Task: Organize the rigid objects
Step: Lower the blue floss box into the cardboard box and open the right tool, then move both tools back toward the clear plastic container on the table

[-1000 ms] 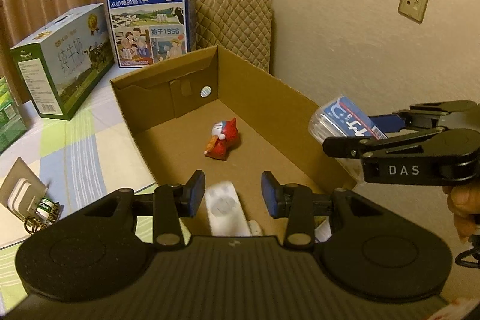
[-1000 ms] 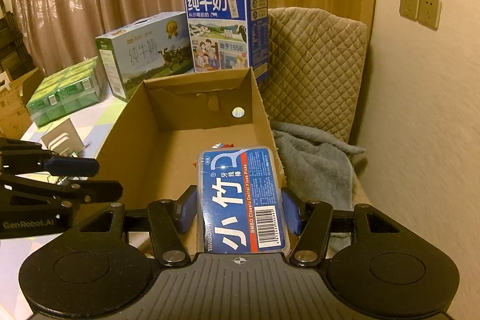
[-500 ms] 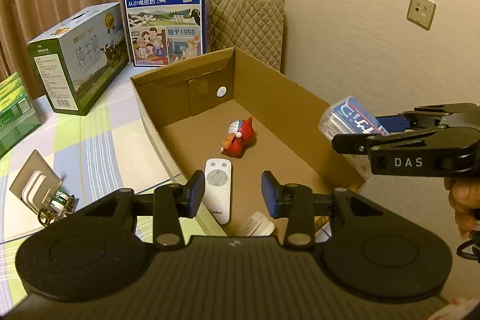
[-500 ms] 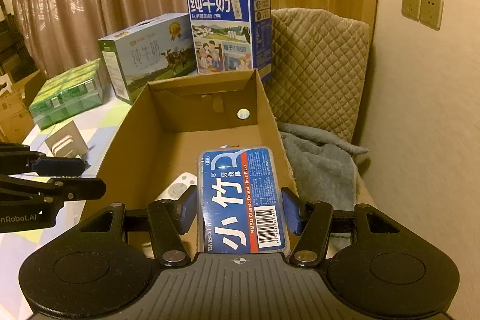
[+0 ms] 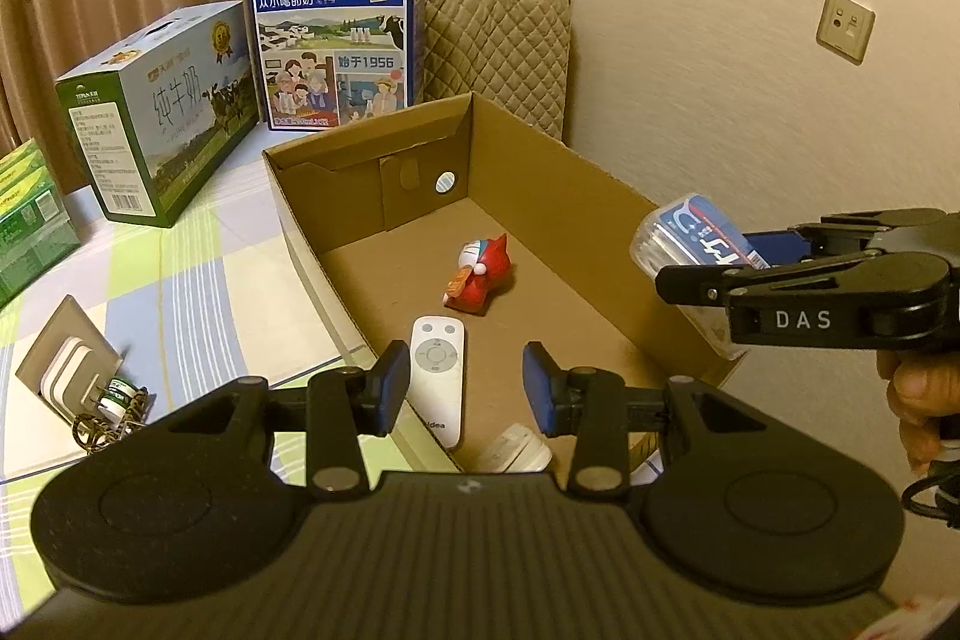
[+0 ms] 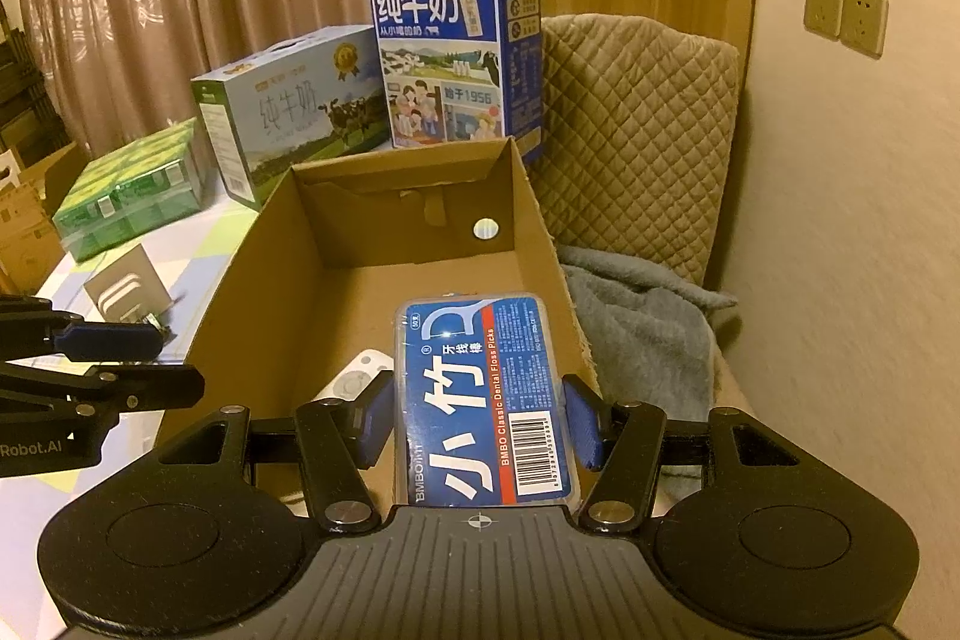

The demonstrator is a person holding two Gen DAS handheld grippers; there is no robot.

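Your right tool [image 6: 480, 421] is clamped on the dental floss pick box [image 6: 483, 400], blue pads pressed against both long sides, label facing up. It hangs over the near right wall of the open cardboard box [image 5: 576, 196], clear of the floor of it. From the left wrist view you can see the same floss box [image 5: 690, 235] poking out past the right tool [image 5: 708, 262] above the cardboard rim, with your hand [image 5: 918, 400] wrapped round the handle.

Your left tool [image 5: 465, 385] has nothing in it. Its pads stand apart with a gap between them, and it sits over the near left edge of the cardboard box, pointing down into it.

Inside the box already: a white remote control [image 5: 438, 376] lying flat near the front, a small red and blue cartoon figurine [image 5: 477, 274] on its side further in, well apart from the walls, and something white [image 5: 516, 454] at the very front that's mostly hidden by the tool, so can't say what it is.

Outside the box, on the checked cloth [image 5: 192, 292], there's a tan wall hook holder [image 5: 66, 364] with a little tangle of metal bits just beside it. Behind that sit a green and white milk carton case [image 5: 162, 112], a blue milk case [image 5: 336, 40] standing upright, and a green shrink-wrapped pack [image 6: 132, 190] off to the left. A quilted cushion [image 6: 636, 130] leans against the wall, grey blanket [image 6: 642, 328] below it.
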